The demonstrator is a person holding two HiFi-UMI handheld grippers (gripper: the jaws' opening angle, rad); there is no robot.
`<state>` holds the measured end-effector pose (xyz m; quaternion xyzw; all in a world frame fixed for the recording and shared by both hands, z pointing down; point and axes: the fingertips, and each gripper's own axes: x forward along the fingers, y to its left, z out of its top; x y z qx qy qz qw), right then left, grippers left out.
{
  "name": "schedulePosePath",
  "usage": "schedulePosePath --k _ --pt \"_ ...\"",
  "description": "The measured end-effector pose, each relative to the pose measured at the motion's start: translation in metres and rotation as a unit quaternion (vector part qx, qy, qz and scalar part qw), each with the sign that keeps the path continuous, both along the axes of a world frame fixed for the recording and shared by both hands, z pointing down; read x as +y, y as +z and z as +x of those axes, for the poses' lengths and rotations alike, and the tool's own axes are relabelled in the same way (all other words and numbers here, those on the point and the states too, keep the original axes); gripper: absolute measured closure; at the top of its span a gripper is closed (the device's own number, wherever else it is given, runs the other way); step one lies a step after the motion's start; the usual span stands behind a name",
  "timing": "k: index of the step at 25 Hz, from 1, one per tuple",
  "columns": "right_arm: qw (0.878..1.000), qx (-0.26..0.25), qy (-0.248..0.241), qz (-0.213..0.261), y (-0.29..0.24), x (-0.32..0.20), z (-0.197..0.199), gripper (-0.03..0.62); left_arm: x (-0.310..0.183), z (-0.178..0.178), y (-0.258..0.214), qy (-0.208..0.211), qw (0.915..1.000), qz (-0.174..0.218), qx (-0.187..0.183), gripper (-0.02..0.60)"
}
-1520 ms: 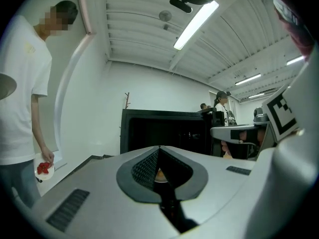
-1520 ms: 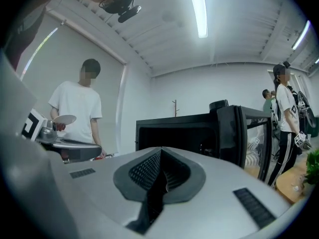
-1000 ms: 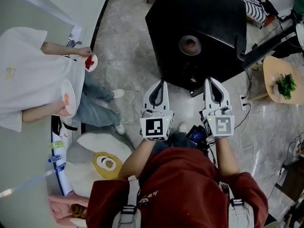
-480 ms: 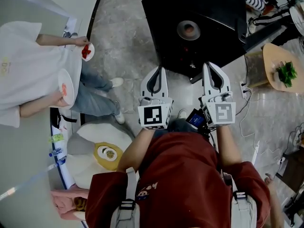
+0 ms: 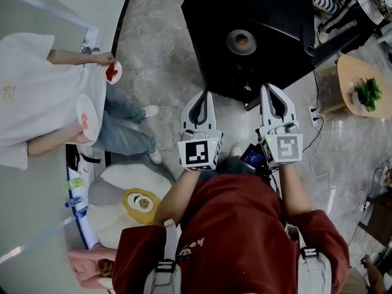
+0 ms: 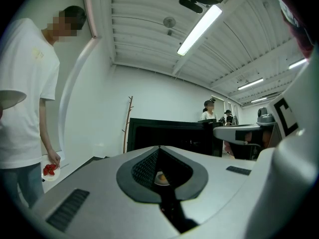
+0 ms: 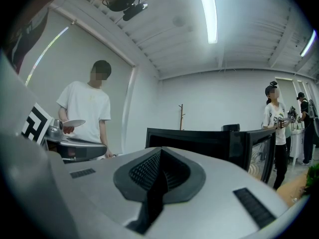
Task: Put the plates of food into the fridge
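Drifted slightly toward the black cabinet [image 5: 275,17] since a second ago, with the bystander [image 5: 43,97] sliding toward the left edge. Left gripper [image 5: 206,94] and right gripper [image 5: 268,88] level, side by side, both clenched on nothing. No plate stored yet, by the look of it: small plate of red food [image 5: 114,72] and larger plate [image 5: 86,121] in the bystander's hands at far left, another plate [image 5: 143,203] on the round table [image 5: 110,182] at near left; every pickup left to do. Cabinet's near corner just ahead of the tips; open floor between cabinet and bystander; wooden table [image 5: 349,72] crowding the right.
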<state>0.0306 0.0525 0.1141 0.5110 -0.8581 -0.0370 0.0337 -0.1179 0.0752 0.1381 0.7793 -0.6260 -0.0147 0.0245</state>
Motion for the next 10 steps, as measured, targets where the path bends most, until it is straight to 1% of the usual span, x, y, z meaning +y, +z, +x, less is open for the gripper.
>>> schedulePosePath --k 3,7,10 --pt "1.0 -0.002 0.002 -0.002 -0.0007 -0.0005 0.0011 0.583 -0.0004 0.0 -0.0003 0.001 1.0 0.0 -0.001 0.575" --pt "1.0 -0.002 -0.007 0.009 -0.001 0.0002 0.0003 0.583 -0.0005 0.0017 0.0001 0.005 1.0 -0.002 -0.003 0.575" --pt "1.0 0.002 -0.002 0.003 0.0009 0.001 0.0021 0.583 -0.0003 0.0033 0.0018 0.007 1.0 -0.005 -0.005 0.575"
